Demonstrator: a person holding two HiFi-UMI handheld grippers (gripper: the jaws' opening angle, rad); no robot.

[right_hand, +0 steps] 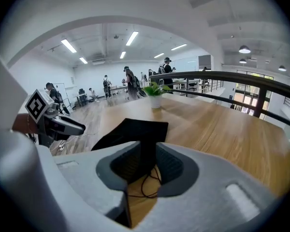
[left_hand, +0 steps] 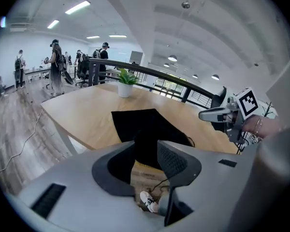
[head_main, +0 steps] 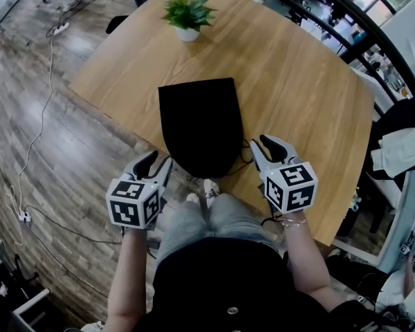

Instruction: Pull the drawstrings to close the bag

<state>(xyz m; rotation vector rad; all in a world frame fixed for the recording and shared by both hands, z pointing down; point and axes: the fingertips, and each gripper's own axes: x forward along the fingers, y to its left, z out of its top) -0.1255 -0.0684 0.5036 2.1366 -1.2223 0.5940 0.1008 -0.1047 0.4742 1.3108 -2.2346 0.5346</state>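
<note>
A black drawstring bag (head_main: 200, 126) lies flat on the wooden table (head_main: 297, 81), its gathered mouth toward me at the near edge. Loops of its thin black drawstring (head_main: 245, 159) lie on the table to the right of the mouth. My left gripper (head_main: 159, 159) hovers just left of the mouth, off the table's edge, open and empty. My right gripper (head_main: 261, 144) hovers just right of the mouth, above the cord, also open and empty. In the left gripper view the bag (left_hand: 145, 124) shows beyond the jaws. In the right gripper view the cord (right_hand: 147, 182) lies below the open gap.
A potted green plant (head_main: 187, 14) stands at the table's far side. The near table edge runs under both grippers, with my knees and shoes (head_main: 209, 189) below it. Cables (head_main: 34, 137) trail on the wood floor at left. A dark railing (head_main: 346, 37) curves behind the table.
</note>
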